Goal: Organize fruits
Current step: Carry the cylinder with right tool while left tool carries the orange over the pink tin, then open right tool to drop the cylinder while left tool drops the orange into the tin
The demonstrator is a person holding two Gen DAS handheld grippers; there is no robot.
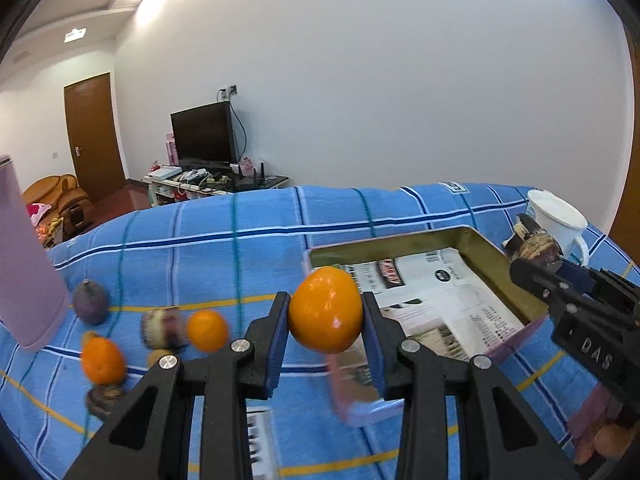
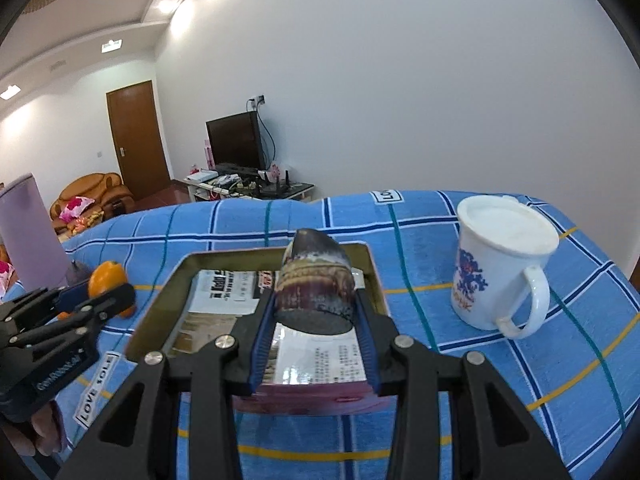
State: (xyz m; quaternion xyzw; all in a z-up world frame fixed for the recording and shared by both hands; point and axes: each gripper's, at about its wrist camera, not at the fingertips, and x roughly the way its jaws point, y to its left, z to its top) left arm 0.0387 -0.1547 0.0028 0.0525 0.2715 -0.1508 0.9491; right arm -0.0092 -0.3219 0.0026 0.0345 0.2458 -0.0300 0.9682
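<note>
My left gripper [image 1: 325, 312] is shut on an orange [image 1: 326, 309] and holds it above the blue checked cloth, just left of a shallow metal tray [image 1: 496, 268] lined with printed paper. My right gripper [image 2: 314, 304] is shut on a purple sugarcane piece [image 2: 316, 286] and holds it over the tray [image 2: 160, 304]. The right gripper also shows at the right of the left wrist view [image 1: 536, 258], and the left gripper with its orange at the left of the right wrist view [image 2: 105, 282]. More oranges [image 1: 207, 330] and sugarcane pieces [image 1: 162, 326] lie on the cloth at the left.
A white mug [image 2: 502, 264] with a blue pattern stands right of the tray. A tall pink cup [image 1: 24, 264] stands at the far left. A dark purple fruit [image 1: 91, 300] lies near it. A TV and a sofa stand beyond the table.
</note>
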